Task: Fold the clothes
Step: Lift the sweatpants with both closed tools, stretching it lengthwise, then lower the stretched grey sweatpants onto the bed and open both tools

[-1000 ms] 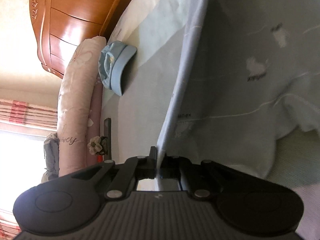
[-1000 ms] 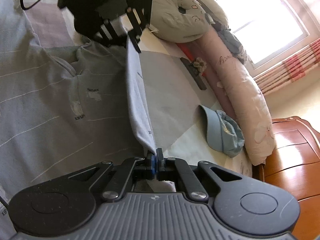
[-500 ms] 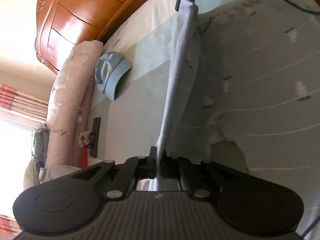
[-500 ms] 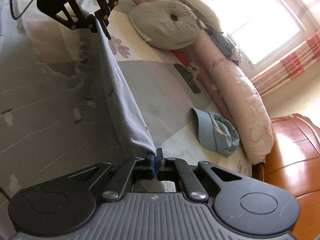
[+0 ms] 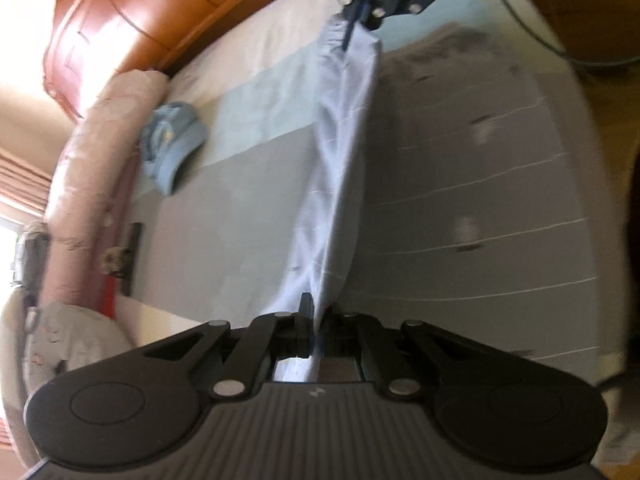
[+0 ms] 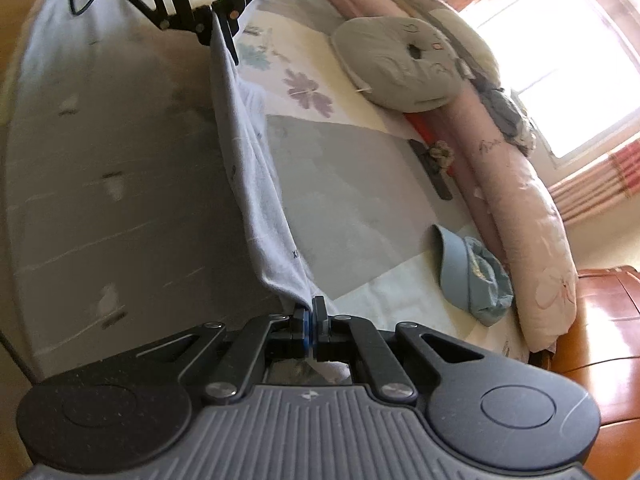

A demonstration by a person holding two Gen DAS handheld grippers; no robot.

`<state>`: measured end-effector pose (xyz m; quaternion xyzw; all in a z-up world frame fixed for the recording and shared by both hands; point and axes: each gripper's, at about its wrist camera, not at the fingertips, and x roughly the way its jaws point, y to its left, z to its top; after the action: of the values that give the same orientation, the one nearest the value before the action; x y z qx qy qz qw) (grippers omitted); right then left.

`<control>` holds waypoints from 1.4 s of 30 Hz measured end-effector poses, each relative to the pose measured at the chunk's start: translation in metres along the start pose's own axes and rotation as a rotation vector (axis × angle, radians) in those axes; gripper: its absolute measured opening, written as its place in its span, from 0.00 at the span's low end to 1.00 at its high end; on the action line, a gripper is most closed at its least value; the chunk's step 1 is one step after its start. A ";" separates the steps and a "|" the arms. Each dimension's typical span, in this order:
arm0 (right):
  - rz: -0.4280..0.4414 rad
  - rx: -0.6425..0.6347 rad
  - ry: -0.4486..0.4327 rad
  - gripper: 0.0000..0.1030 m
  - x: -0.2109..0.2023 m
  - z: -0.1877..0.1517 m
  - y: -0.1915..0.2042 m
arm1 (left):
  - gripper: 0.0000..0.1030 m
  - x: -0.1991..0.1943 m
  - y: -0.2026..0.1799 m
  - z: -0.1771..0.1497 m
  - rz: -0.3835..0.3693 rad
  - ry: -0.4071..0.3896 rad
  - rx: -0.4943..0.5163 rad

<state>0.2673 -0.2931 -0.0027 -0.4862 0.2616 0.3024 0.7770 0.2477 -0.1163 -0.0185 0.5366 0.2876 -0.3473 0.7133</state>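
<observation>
Pinching one end of a pale grey garment [image 5: 340, 184], the left gripper [image 5: 316, 320] has its jaws pressed together on the cloth at 6 o'clock of the left wrist view. From there the fabric runs as a taut, raised edge toward 12 o'clock, where the right gripper [image 5: 356, 20] clamps the opposite end.

Right wrist view, same arrangement reversed:
- The right gripper [image 6: 310, 320] sits at 6 o'clock, jaws closed on a corner of the garment [image 6: 256, 184], with blue pads visible at the pinch.
- The left gripper [image 6: 216, 28] appears at 11 o'clock, jaws closed on the far end.
- The held edge spans between the two grippers, lifted off the bed [image 6: 352, 184]. The rest of the garment hangs and spreads toward 9 o'clock, showing thin pale stripes and small printed marks.

Surroundings, right wrist view:
- A light blue cap [image 6: 472, 276] lies on the bed at 4 o'clock, just beside a long pink floral bolster [image 6: 532, 216].
- A round grey cushion [image 6: 400, 64] rests at 1 o'clock against the bolster.
- A small dark flat object with a flower ornament [image 6: 434, 160] lies at 3 o'clock next to the bolster; its type cannot be determined.
- A wooden headboard [image 6: 600, 320] occupies 4 o'clock.
- A bright window with striped curtains [image 6: 560, 80] fills 2 o'clock.

The left wrist view is motion-blurred.
</observation>
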 end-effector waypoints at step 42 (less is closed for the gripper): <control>0.184 -0.083 0.187 0.02 -0.007 -0.036 0.086 | 0.00 0.011 -0.049 -0.013 -0.489 -0.021 0.062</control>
<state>0.1958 -0.2975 -0.0631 -0.5179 0.3635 0.3364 0.6975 0.2145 -0.1147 -0.0583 0.4690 0.3909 -0.5238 0.5941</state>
